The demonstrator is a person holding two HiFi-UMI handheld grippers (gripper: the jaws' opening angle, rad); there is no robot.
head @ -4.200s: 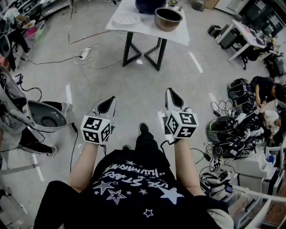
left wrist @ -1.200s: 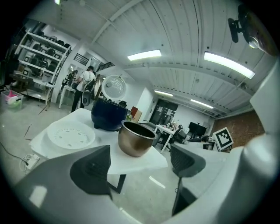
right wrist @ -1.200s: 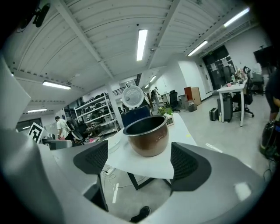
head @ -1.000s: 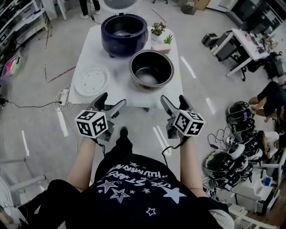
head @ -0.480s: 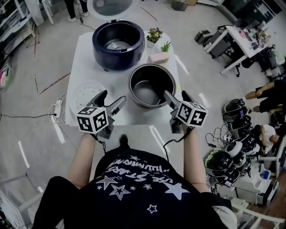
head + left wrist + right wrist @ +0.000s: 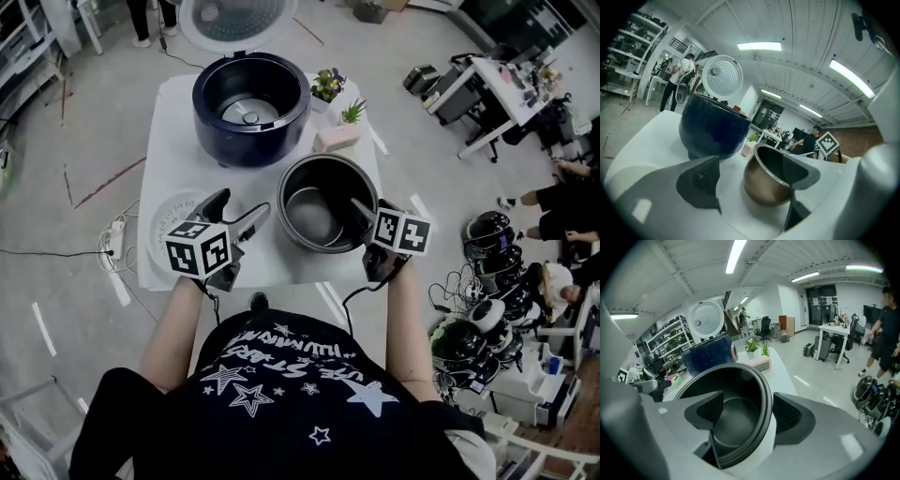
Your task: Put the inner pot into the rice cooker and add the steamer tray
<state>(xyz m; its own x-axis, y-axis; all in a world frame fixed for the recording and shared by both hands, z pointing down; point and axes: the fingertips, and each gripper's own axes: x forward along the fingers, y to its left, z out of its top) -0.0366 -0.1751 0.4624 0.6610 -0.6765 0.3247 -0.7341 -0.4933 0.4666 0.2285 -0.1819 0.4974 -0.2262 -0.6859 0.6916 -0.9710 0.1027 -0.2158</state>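
Note:
The dark metal inner pot (image 6: 323, 202) stands on the white table (image 6: 164, 141) in front of the navy rice cooker (image 6: 250, 94), whose lid (image 6: 234, 14) is up. The white steamer tray (image 6: 167, 211) lies at the table's left, partly under my left gripper (image 6: 236, 208). That gripper is open and empty, and its view shows the pot (image 6: 768, 183) just ahead and the cooker (image 6: 715, 129) behind. My right gripper (image 6: 746, 411) straddles the pot's near right rim (image 6: 766, 394), one jaw inside and one outside. Its jaws have just been closing but do not press on the rim.
Two small potted plants (image 6: 328, 84) and a pink box (image 6: 336, 138) sit at the table's back right, close to the pot. Desks and a heap of helmets (image 6: 497, 234) are on the right. A power strip with cables (image 6: 117, 234) lies on the floor to the left.
The person has stepped up to the table. Both grippers moved forward, the right one tipping down over the pot's rim with its jaws narrower, the left one coming beside the pot.

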